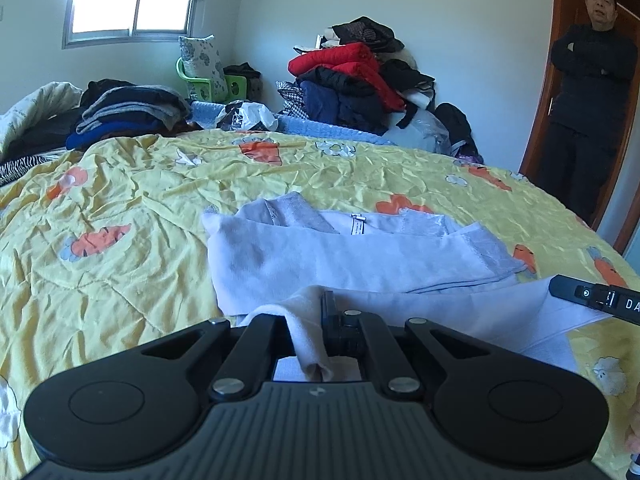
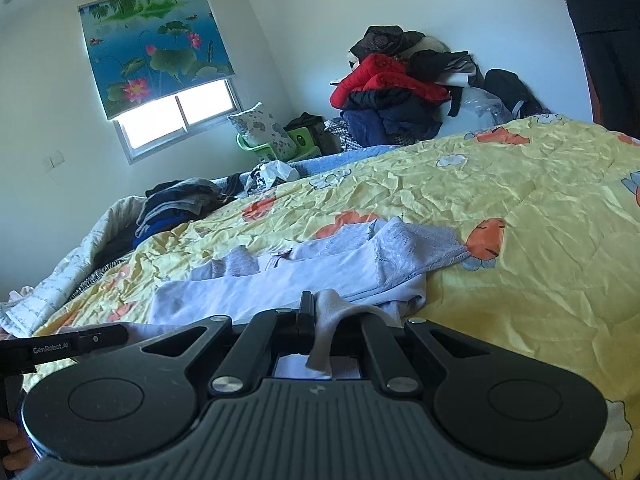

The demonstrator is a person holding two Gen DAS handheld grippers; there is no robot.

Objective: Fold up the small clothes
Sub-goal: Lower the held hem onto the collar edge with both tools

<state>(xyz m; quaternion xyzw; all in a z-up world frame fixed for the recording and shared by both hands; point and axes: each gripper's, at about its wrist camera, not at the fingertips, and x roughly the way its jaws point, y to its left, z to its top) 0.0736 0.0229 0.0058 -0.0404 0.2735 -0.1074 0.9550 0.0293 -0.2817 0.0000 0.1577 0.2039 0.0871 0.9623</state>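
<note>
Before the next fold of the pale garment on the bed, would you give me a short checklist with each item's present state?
1. Left gripper shut on the garment's near edge: ok, cloth is pinched between its fingers.
2. Right gripper shut on the same edge: ok, cloth is drawn through its fingers.
3. White garment lying on the yellow quilt: ok, its far part with the lace trim rests there.
4. Quilt beyond the garment free for the fold: ok, only bare quilt shows there.
5. Garment lying flat: not ok, its far part is bunched and partly folded over.
6. Edge taut between the two grippers: cannot tell.
</note>
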